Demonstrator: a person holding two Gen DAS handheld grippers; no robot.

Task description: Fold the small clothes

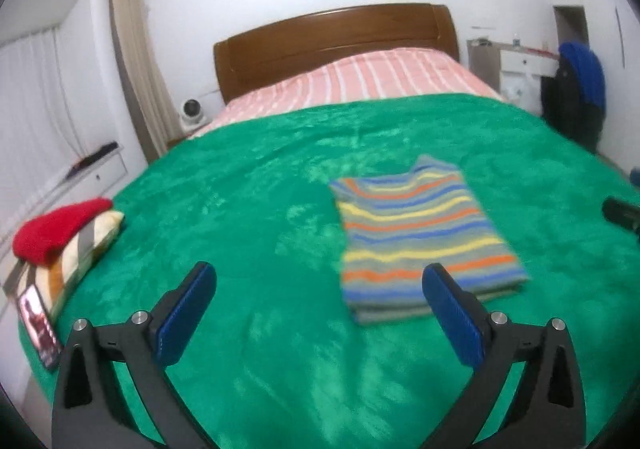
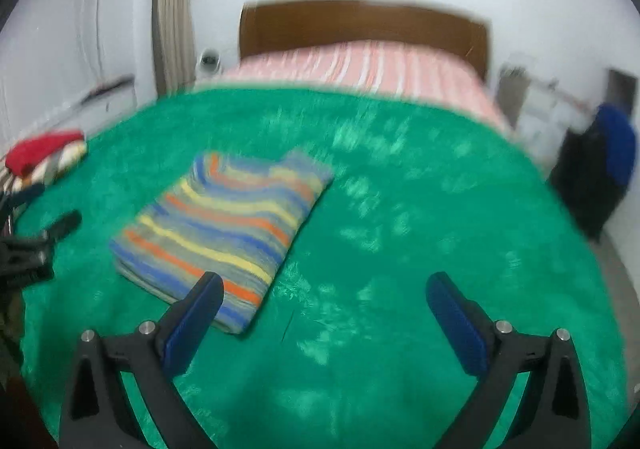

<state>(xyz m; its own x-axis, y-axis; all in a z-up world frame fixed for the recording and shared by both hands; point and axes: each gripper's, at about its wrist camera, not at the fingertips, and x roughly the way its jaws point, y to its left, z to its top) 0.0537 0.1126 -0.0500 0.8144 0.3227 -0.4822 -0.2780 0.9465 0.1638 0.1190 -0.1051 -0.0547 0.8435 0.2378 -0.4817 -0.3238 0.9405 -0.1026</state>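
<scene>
Left wrist view: left gripper (image 1: 320, 289) jaws wide apart, empty; folded striped shirt (image 1: 424, 241) just beyond its right jaw on green blanket (image 1: 248, 185). Right gripper (image 2: 324, 297) likewise apart, empty. Risk: careless regrasp snags one layer, undoing folds.

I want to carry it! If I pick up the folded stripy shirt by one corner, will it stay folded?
Probably not. The stripy shirt looks like soft knit, folded in loose layers, so it would likely droop and unfold. It seems light. On the fuzzy green blanket, a push might bunch it rather than slide it.
</scene>
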